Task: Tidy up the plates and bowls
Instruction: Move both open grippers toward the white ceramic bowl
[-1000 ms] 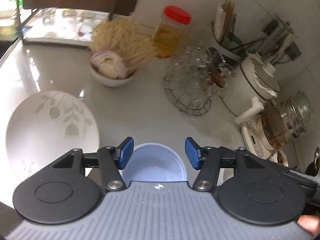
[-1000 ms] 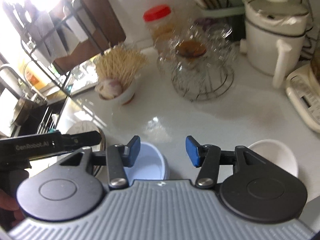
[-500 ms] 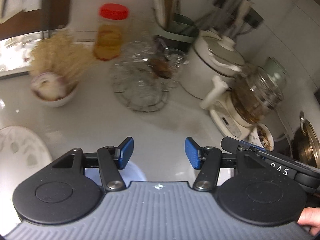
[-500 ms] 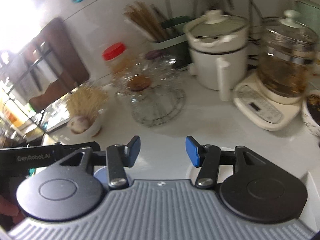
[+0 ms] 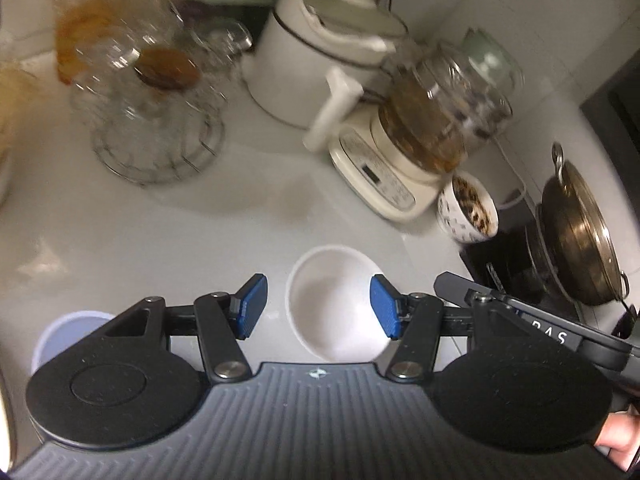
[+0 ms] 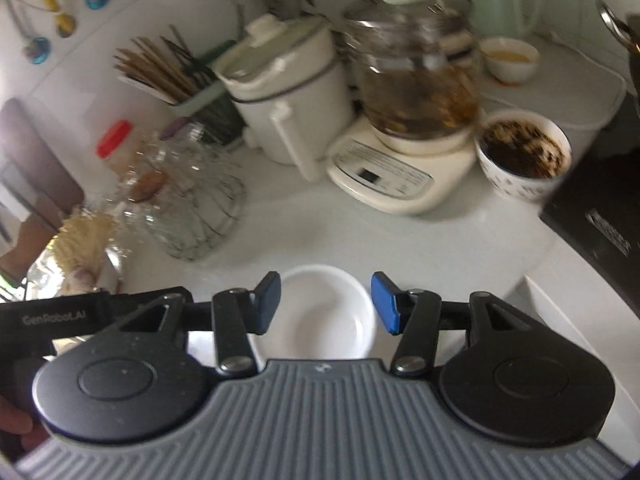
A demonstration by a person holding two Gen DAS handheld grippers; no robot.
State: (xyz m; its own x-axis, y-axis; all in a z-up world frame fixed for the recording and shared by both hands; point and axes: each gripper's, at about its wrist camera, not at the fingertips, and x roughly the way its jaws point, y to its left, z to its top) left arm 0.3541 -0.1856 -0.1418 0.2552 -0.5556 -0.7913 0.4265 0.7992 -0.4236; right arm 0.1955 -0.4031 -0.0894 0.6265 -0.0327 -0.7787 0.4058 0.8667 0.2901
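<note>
1. Claws: two, the left claw (image 5: 318,306) and the right claw (image 6: 326,303), each with blue pads apart and gripping nothing.
2. Bowls nearby: one white bowl (image 5: 334,306) sits empty on the worktop (image 5: 240,216), seen between the pads in both views but untouched; one pale blue bowl (image 5: 70,330) lies well to its left.
3. Bare worktop spreads beyond the white bowl, giving open room.
4. Farther: one wire rack of glassware (image 5: 154,120), one white pot (image 5: 316,56), one glass kettle on its base (image 5: 416,136), one patterned cup (image 5: 468,210).
5. Right edge: a dark stove with one lidded pan (image 5: 576,236).
</note>
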